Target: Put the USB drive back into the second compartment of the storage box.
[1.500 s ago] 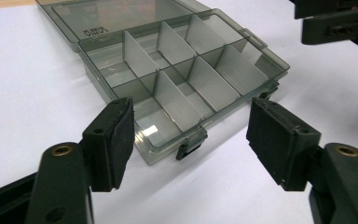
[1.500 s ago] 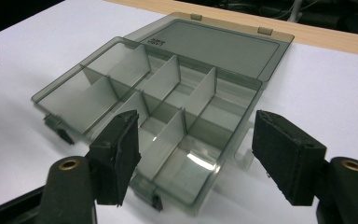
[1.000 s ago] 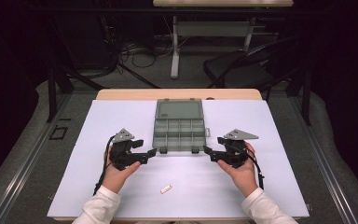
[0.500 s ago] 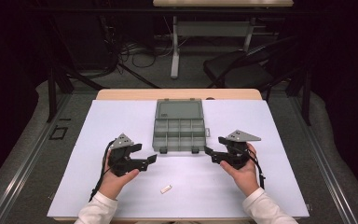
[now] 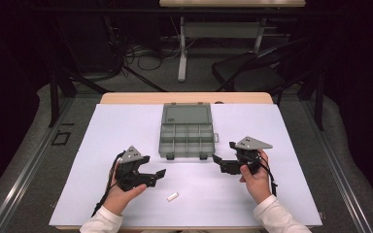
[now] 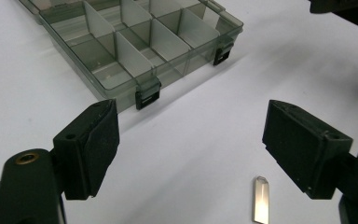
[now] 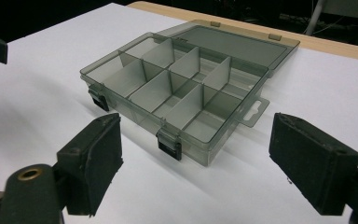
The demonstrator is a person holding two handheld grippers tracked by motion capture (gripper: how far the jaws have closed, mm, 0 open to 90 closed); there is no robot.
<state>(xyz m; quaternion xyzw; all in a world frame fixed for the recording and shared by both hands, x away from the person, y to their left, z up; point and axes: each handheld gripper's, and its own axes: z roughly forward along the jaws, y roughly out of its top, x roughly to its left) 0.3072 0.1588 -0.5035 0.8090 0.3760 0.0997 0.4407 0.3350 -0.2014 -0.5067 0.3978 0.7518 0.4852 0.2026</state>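
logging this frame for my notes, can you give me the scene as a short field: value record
surface: white sheet on a wooden table
box: grey compartment box, empty
lid: open, laid back flat
latches: two dark, on the front edge
loose item: small white piece on the sheet, in front of the box
left gripper: open, holds nothing, nearest the white piece
right gripper: open, holds nothing, aimed at the box's front right

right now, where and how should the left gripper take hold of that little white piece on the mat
Grip the small white piece across its narrow width, at the middle, coming straight down from above. It lies flat on the white mat, long and slim, so only its long edges offer the pads purchase. The left gripper is open beside it and would likely need turning to straddle it.
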